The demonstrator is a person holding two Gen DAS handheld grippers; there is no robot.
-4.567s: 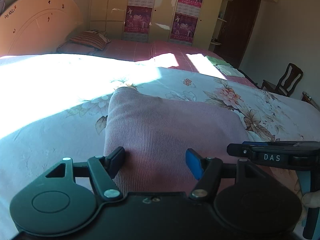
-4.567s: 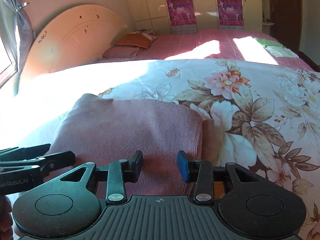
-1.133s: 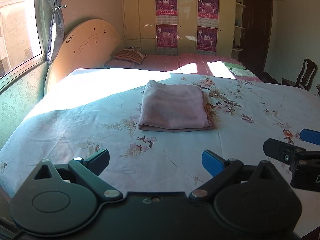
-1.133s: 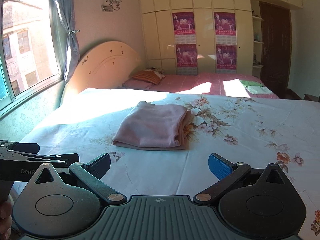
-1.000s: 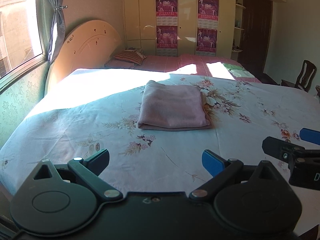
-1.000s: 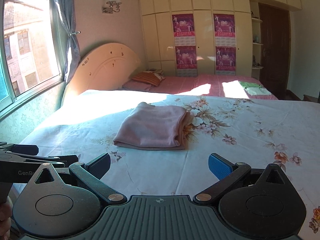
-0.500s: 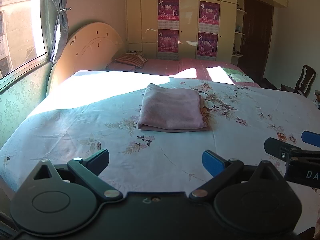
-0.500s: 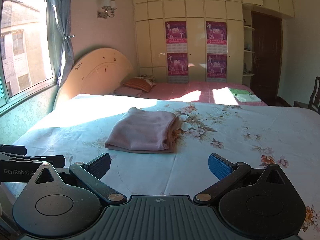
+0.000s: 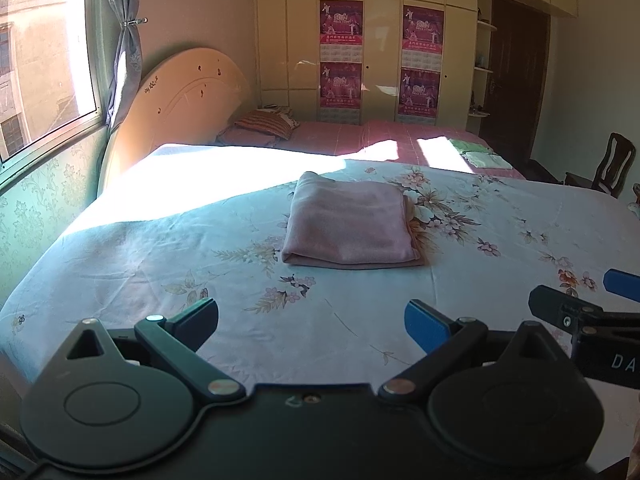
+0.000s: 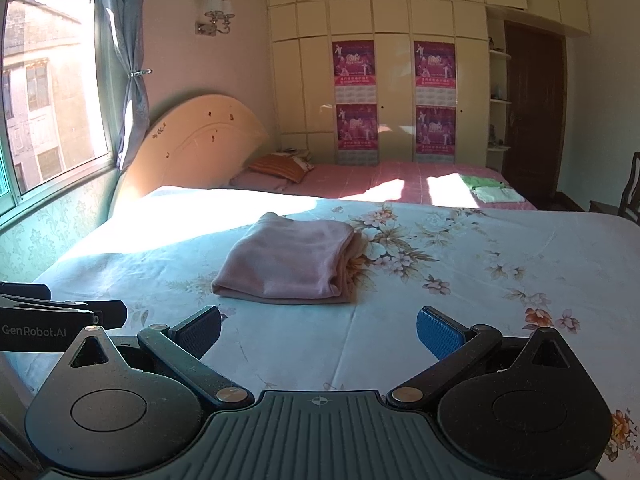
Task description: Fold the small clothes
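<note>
I hold 2 grippers low over the near edge of a floral bedsheet [image 9: 168, 240]. The left gripper [image 9: 311, 322] has its jaws spread wide, empty. The right gripper [image 10: 319, 330] is likewise spread and empty. A pink garment [image 9: 350, 222], folded into a neat rectangle, lies flat mid-bed, well apart from both grippers.

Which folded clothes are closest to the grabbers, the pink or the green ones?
The pink folded garment on the flowered sheet; the green clothes lie farther off on the pink bed.
</note>
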